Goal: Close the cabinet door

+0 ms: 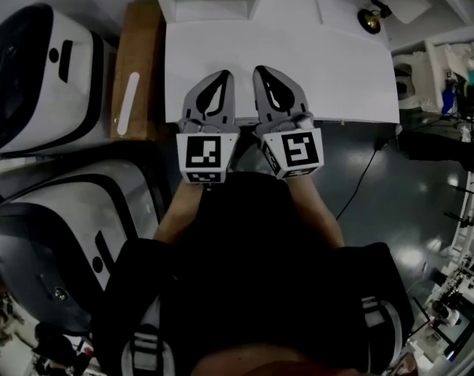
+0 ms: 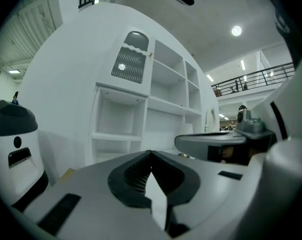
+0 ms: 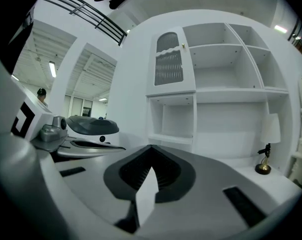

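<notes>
A white cabinet [image 3: 225, 99] with open shelves stands in front of me. Its arched, louvered door [image 3: 169, 61] at the upper left has a small gold knob [image 3: 183, 46] and lies flush with the cabinet front. The door [image 2: 130, 59] also shows in the left gripper view. Both grippers hover side by side close to my body, short of the cabinet's counter [image 1: 299, 69]. My left gripper [image 1: 223, 74] is shut with nothing between its jaws. My right gripper [image 1: 265, 70] is likewise shut and holds nothing. Neither touches the cabinet.
Two large white-and-black machines [image 1: 41, 77] [image 1: 64, 233] stand at the left. A brown box [image 1: 139, 69] sits beside the cabinet. A small gold desk lamp [image 1: 370, 20] stands on the counter's right end. A black cable [image 1: 362, 178] runs over the dark floor at the right.
</notes>
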Demonstrator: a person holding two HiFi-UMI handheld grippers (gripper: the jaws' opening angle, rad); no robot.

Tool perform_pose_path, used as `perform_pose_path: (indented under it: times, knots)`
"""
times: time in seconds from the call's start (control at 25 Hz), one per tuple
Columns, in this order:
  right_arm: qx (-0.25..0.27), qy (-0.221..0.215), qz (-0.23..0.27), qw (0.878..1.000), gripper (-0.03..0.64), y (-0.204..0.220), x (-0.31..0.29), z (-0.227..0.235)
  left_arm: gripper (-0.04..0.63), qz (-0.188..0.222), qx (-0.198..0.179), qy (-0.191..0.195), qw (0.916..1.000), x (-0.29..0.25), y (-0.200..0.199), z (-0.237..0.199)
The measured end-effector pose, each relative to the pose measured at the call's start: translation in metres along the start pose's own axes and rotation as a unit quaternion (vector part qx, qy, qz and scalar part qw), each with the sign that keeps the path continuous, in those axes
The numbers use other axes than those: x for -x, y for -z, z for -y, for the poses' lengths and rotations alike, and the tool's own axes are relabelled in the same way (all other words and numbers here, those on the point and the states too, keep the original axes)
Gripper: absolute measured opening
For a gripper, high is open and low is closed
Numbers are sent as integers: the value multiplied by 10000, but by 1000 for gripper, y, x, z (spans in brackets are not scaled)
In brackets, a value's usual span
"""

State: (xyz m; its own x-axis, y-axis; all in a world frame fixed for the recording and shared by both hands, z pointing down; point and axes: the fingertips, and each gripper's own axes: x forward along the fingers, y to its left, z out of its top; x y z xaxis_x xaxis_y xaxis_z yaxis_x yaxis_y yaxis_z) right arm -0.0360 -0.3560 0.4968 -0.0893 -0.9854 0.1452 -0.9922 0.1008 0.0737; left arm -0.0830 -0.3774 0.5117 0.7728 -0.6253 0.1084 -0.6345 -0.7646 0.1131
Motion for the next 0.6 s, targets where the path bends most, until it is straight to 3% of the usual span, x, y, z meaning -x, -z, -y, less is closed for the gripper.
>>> perform_pose_path:
  times: [0.6]
  knots:
    - [242,-161,-46,9996,18,-9,-22,-5,12,3,287,-203,9994,5,4,-29]
